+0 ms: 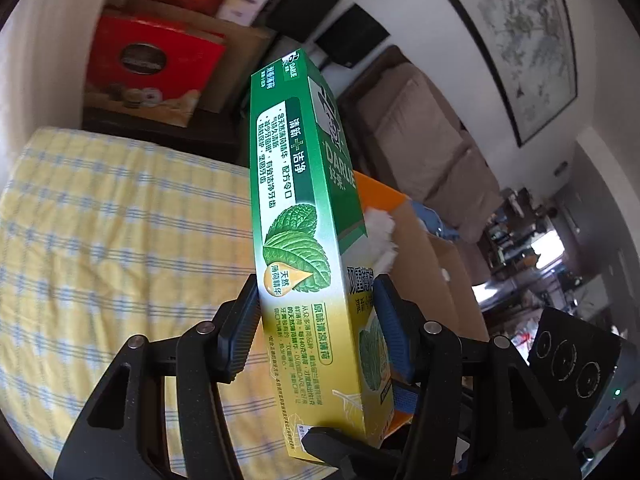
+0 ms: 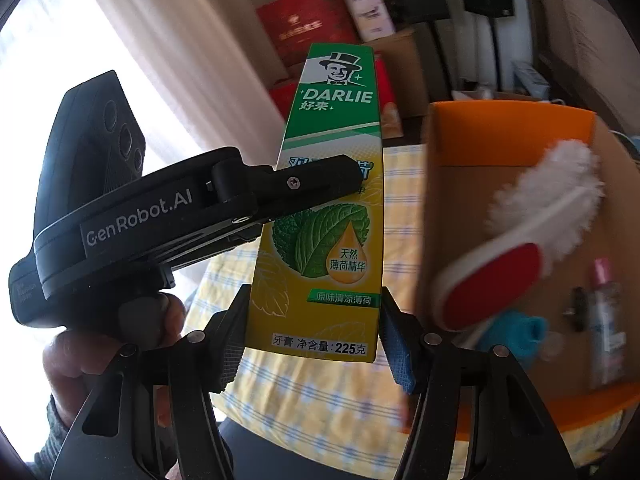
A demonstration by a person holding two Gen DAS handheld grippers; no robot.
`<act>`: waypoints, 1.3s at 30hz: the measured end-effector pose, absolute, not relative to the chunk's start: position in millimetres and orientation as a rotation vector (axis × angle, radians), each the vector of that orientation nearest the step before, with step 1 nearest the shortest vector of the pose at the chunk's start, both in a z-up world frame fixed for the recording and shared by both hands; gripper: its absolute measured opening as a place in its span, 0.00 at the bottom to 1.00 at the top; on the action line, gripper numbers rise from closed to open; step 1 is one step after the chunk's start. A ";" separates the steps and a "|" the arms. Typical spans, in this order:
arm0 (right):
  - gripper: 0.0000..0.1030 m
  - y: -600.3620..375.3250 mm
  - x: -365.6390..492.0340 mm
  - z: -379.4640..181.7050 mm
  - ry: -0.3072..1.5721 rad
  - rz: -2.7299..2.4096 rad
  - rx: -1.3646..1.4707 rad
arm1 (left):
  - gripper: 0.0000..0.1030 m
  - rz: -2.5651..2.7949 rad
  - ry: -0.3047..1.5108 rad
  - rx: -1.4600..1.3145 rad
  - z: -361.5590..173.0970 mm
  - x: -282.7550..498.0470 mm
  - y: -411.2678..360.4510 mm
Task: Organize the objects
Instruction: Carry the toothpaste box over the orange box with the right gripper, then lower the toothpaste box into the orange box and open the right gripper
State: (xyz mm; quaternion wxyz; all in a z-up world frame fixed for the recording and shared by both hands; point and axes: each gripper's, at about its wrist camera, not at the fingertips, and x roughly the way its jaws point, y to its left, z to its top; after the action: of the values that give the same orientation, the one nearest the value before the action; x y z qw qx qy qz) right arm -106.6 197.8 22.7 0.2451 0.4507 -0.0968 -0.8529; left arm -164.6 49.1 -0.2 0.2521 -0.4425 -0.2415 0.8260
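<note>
a: where's the toothpaste box right now?

b: up in the air, above the yellow checked bed, with the cardboard box and its orange flaps just beside it. both claws are on the toothpaste box at once.

a: how are they gripping?

b: the left claw is about half open, its pads pressed on the two narrow sides near the lower end. the right claw is also about half open, its jaws flanking the bottom edge of the wide printed face. the left looks firmly clamped; on the right the pads sit at the edges, though i can't see just how hard they press.

a: how will it handle?

b: i'd judge it light and fairly stiff along its length, but it's thin card, so a hard squeeze across the wide face could dent it. the glossy print may be slippery. holding it across the narrow sides near one end works, though the long free end will want to swing.

a: what's already in the cardboard box?

b: a white brush with a red patch on its handle, a small clear bottle with a pink cap, and something blue i can't identify.

a: next step?

b: probably one claw lets go and the other lowers it in flat.
</note>
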 end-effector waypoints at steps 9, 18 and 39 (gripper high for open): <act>0.59 256.5 -105.6 22.6 -0.330 -2.406 1.255 | 0.51 2.157 -0.590 -1.228 2.3 -173.2 119.2; 0.58 305.6 -91.7 11.3 -0.359 -2.483 1.324 | 0.51 2.055 -0.551 -1.304 -12.3 -186.2 186.0; 0.56 346.7 -100.1 -11.2 -0.188 -2.610 1.471 | 0.72 2.170 -0.328 -1.277 0.8 -157.0 185.4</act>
State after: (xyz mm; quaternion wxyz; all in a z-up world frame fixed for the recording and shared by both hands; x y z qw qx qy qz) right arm -100.1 346.7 -11.2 0.0698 0.4889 -0.0625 -0.8673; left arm -157.0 185.4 0.8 0.2965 -0.4804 -0.1235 0.8161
